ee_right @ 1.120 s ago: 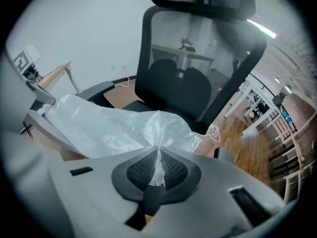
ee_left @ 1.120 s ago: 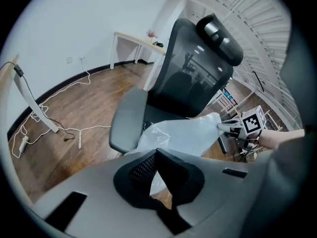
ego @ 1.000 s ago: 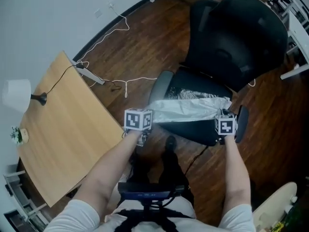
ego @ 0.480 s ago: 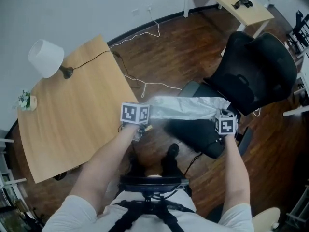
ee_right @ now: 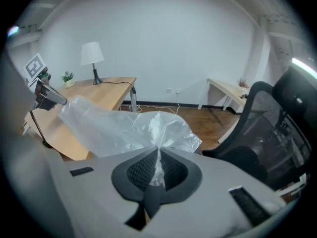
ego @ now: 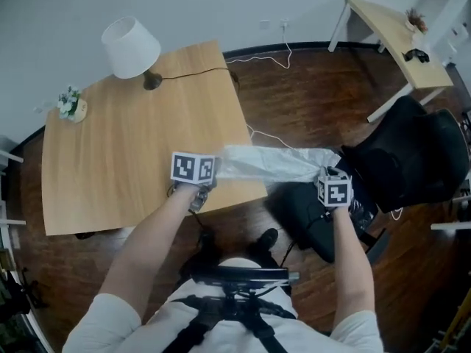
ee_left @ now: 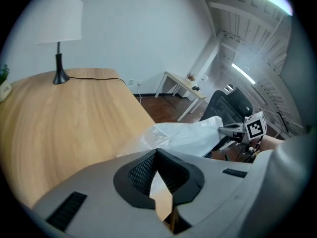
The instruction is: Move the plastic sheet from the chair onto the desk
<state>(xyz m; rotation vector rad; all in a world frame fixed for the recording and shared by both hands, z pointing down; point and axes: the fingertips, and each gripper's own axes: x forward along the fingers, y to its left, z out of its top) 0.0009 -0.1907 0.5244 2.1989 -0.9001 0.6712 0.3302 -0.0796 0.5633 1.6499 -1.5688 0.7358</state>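
Note:
A crumpled clear plastic sheet [ego: 272,164] hangs stretched in the air between my two grippers. My left gripper [ego: 210,175] is shut on its left end, above the near right corner of the wooden desk [ego: 125,153]. My right gripper [ego: 329,176] is shut on the right end, over the front of the black office chair [ego: 412,160]. In the left gripper view the sheet [ee_left: 188,135] runs from the closed jaws toward the right gripper [ee_left: 242,130]. In the right gripper view the sheet [ee_right: 124,128] is bunched into the closed jaws and reaches toward the left gripper [ee_right: 47,98].
A white lamp [ego: 131,46] and a small potted plant [ego: 71,103] stand at the desk's far side, with the lamp's cord trailing off the edge. A second desk [ego: 397,31] stands at the back right. Cables lie on the dark wood floor [ego: 309,94].
Both grippers have carried the sheet off the chair seat and leftward; its left end now hangs over the desk corner. The head view has swung toward the desk.

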